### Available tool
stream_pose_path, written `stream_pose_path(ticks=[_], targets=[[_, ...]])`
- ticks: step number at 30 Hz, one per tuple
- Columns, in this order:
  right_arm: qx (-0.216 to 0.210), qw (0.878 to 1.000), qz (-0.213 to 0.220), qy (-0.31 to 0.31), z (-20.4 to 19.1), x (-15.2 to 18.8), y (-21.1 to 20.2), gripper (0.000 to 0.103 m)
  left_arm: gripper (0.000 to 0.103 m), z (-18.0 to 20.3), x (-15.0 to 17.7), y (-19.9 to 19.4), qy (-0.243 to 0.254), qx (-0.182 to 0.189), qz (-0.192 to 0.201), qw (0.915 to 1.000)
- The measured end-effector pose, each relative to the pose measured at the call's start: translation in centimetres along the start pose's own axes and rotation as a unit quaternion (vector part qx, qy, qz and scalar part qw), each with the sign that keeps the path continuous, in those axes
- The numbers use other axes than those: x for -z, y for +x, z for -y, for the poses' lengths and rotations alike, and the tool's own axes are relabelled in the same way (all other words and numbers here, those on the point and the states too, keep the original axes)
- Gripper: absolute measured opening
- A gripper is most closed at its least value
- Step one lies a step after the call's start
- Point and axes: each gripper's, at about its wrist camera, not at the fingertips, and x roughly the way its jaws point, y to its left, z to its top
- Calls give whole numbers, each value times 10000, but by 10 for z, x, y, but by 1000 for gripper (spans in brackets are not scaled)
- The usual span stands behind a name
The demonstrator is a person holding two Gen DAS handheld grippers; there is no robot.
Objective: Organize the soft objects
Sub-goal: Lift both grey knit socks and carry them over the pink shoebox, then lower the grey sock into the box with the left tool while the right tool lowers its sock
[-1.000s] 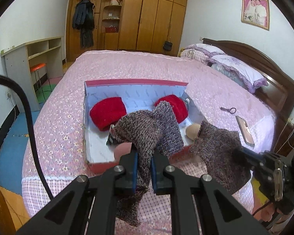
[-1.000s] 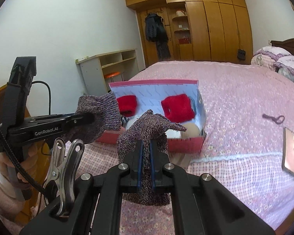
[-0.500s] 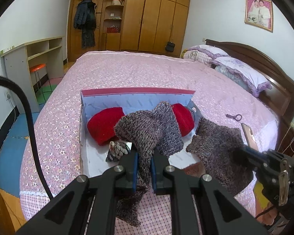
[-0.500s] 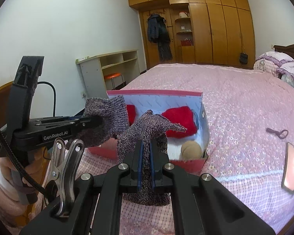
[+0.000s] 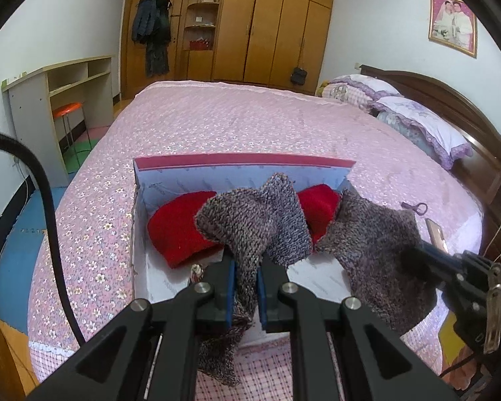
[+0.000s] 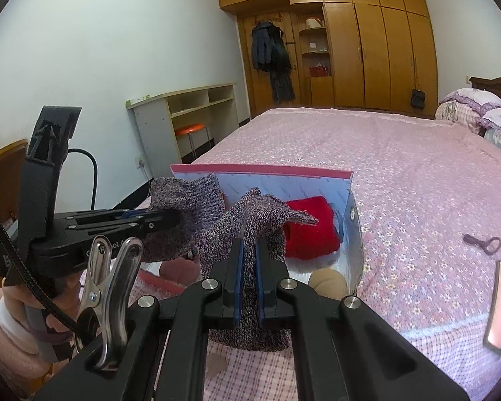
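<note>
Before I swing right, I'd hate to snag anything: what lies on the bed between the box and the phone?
Right wrist view: only bare bedspread between box and phone; a small dark loop lies beyond that stretch.

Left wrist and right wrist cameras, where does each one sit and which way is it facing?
Left wrist: sits on the left claw, looking along its fingers over the box toward the wardrobe; the right claw shows at right.
Right wrist: sits on the right claw, facing the same way from further right; the left claw and hand show at left.
Shared: the knit piece both claws grip, red items, box, bed.
</note>
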Motion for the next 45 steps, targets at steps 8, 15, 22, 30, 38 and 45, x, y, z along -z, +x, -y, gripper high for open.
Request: stream_pose_path(ticks=[8,15,22,30,38,45], targets=[[35,10000,-53,24,4,-7,17,8,11,-1,-9,19,-1,-60,-36,10000],[45,9999,-133,94,9,-7,30,8,11,-3,-14,33,-11,-114,-76,9999],[147,9992,-300,228,12,-5,48,8,11,-10,-16,50,-77,-155,-96,9998],[273,9986,-356,263,11,-1,62,8,11,-12,-16,69,-48,-200,-219,9995],[313,9974,-590,269,15,1,79,8,11,-13,-15,91,-54,-277,-366,9989],[317,9957,-770,398,21,4,95,8,11,-10,-17,99,-21,-305,-375,9988]])
